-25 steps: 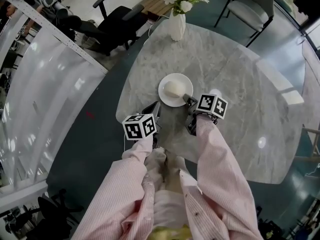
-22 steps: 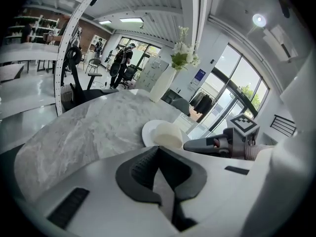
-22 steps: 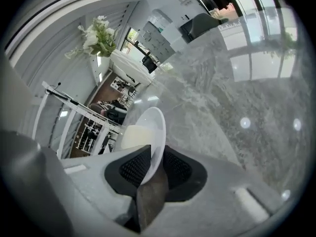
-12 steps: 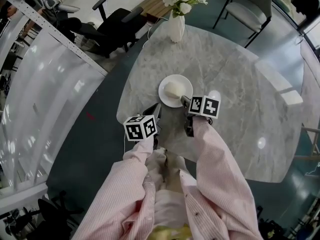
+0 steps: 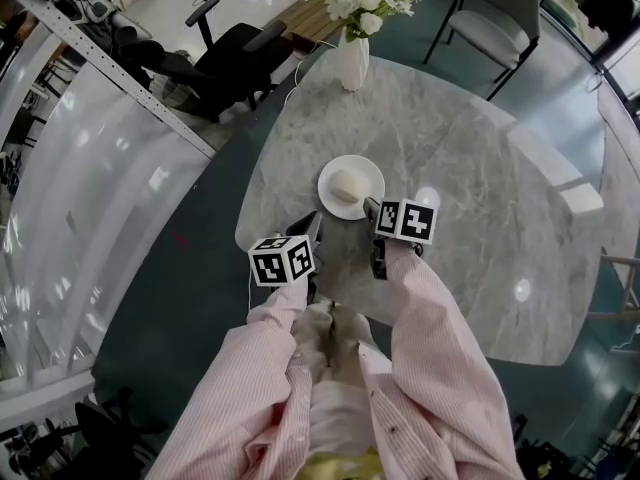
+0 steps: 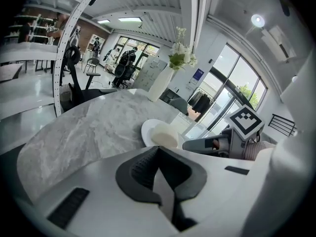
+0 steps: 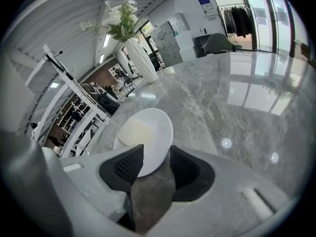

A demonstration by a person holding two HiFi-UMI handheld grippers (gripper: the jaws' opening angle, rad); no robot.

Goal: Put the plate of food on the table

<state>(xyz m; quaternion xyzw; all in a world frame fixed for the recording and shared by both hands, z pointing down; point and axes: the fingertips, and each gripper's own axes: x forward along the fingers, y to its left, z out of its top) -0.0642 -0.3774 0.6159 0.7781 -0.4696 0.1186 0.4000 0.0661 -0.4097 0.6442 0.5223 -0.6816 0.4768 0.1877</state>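
A white plate [image 5: 369, 174] with a pale bun [image 5: 346, 183] on it rests flat on the grey marble table [image 5: 470, 158]. My right gripper [image 5: 369, 209] is at the plate's near right rim. Its jaws have just been opening, and in the right gripper view the plate [image 7: 157, 128] has its rim in the gap of the right gripper [image 7: 155, 163], loose between the pads. My left gripper [image 5: 312, 226] hovers at the table's near edge, left of the plate, shut on nothing. The left gripper view shows the plate [image 6: 147, 131] and bun [image 6: 164, 139] ahead.
A white vase [image 5: 352, 56] of flowers stands at the table's far edge. A black office chair [image 5: 235, 48] and a grey chair [image 5: 500, 13] stand beyond the table. A glass partition [image 5: 90, 188] runs along the left. The table's edge curves just below both grippers.
The right gripper has rolled, its marker cube turning, and its jaws have spread apart around the plate's rim. The plate stays on the table. The left gripper has kept still.
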